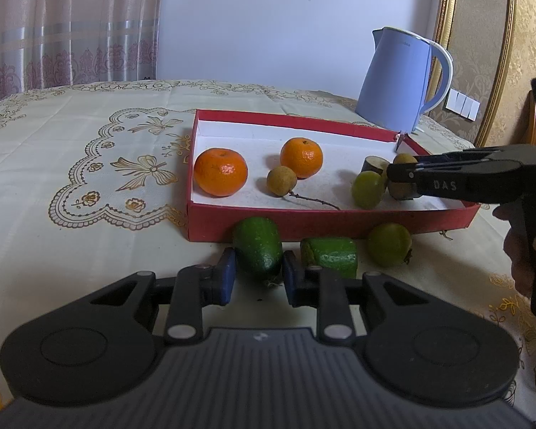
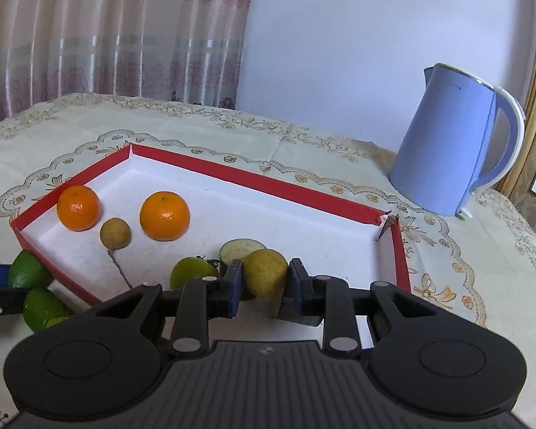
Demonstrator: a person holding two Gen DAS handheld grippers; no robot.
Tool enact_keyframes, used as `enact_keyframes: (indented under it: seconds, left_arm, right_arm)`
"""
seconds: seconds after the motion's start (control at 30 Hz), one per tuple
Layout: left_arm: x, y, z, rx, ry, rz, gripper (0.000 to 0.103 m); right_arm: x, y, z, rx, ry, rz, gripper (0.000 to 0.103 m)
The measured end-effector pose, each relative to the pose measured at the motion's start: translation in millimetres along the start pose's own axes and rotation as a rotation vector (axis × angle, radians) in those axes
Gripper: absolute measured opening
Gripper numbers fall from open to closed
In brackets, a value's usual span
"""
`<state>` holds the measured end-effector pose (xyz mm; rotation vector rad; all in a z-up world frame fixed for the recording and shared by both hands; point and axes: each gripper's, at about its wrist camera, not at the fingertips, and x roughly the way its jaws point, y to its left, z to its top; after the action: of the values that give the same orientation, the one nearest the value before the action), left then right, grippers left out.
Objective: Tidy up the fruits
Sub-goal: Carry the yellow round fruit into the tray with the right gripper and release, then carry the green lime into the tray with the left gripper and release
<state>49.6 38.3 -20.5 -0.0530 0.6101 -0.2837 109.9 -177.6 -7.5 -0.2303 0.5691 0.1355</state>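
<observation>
A red box (image 1: 339,221) (image 2: 268,182) with a white floor holds two oranges (image 1: 221,171) (image 1: 301,157), a small brown fruit with a stem (image 1: 281,180), a green round fruit (image 1: 367,189) and a cut brown piece (image 1: 374,164). My left gripper (image 1: 259,275) is shut on a green fruit (image 1: 257,250) lying on the cloth against the box's front wall. My right gripper (image 2: 266,286) (image 1: 393,173) is shut on a yellowish fruit (image 2: 266,275) low over the box's right end.
A green chunk (image 1: 328,255) and a green round fruit (image 1: 389,245) lie on the cloth by the box front. A blue kettle (image 1: 400,78) (image 2: 453,143) stands behind the box's right corner. A person's hand (image 1: 521,254) holds the right gripper.
</observation>
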Motion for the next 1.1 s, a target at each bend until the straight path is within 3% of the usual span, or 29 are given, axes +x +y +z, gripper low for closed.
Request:
enact_keyframes:
  seconds: [0.3,0.47,0.67,0.83,1.1]
  left_arm:
    - [0.1,-0.2,-0.1,0.000,0.000,0.000,0.025]
    - [0.3,0.1,-0.1,0.000,0.000,0.000,0.025]
    - [0.3,-0.1,-0.1,0.000,-0.001,0.000,0.025]
    - [-1.5,-1.9,0.0,0.008,-0.010,0.010,0.025]
    - [-3.8,-2.8,-0.7,0.019,-0.007,0.034,0.025]
  right_arm:
    - [-28.2,-5.6,-14.2,0.064,-0.038,0.035,0.032]
    - [-58.2,-9.0,-33.8,0.103,-0.113,0.028,0.062]
    - [-69.2,-12.4,-58.0,0.124,-0.142,0.006,0.062]
    - [-62.1,-21.5,-66.1,0.202,-0.104,0.041,0.062]
    - [-57.9,-24.3,-69.9,0.212,-0.042,0.013,0.063]
